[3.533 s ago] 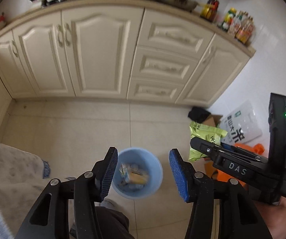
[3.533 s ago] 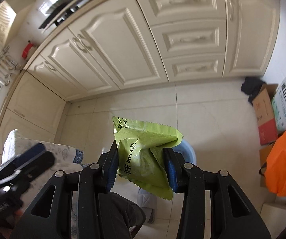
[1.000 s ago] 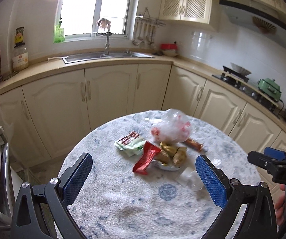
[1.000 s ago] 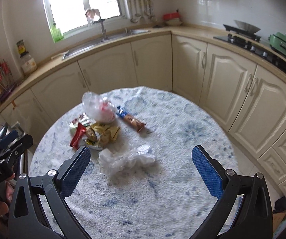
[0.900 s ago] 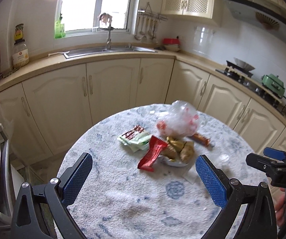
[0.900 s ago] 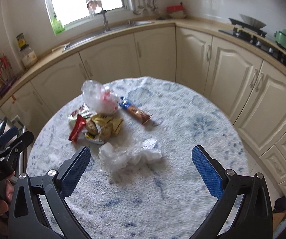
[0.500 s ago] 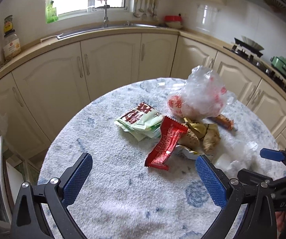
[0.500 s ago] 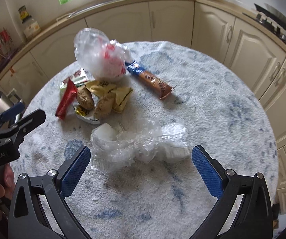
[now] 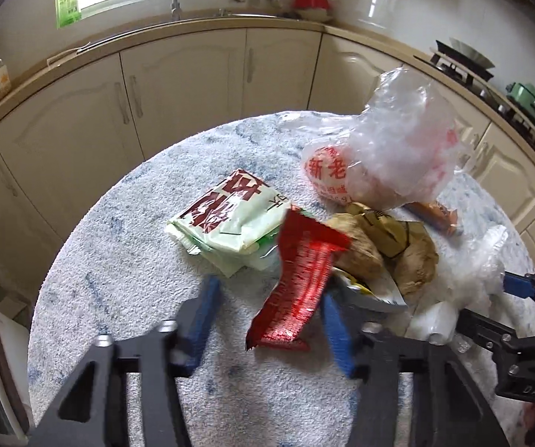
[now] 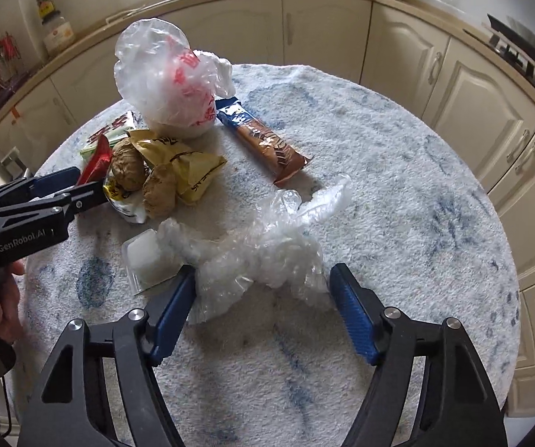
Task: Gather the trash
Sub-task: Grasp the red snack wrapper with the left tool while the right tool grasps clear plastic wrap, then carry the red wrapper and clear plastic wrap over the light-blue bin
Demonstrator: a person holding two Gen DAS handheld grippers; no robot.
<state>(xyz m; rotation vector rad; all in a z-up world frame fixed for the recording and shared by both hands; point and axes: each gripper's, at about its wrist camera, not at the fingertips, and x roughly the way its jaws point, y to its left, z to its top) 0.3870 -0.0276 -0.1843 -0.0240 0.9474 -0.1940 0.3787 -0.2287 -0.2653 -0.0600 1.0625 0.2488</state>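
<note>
On the round table with a blue-and-white cloth (image 10: 397, 186) lies a heap of trash. A red wrapper (image 9: 301, 283) stands tilted between the blue pads of my left gripper (image 9: 269, 290). Its jaws are closing: the right pad is at the wrapper's edge and the left pad is still apart from it. My right gripper (image 10: 263, 269) straddles a crumpled clear plastic film (image 10: 263, 249). Its jaws are closing too; the left pad touches the film, while the right pad stands clear of it. Each gripper also shows at the edge of the other's view.
Near the red wrapper lie a white-and-green packet (image 9: 230, 227), a clear bag with red print (image 9: 390, 164), yellow wrappers with brown lumps (image 9: 386, 246), a brown-and-blue bar wrapper (image 10: 263, 138) and a small white plastic tub (image 10: 144, 257). Cream cabinets (image 10: 464, 85) ring the table.
Both grippers have come down close to the table. The left jaws narrowed around the red wrapper, the right jaws narrowed around the clear film.
</note>
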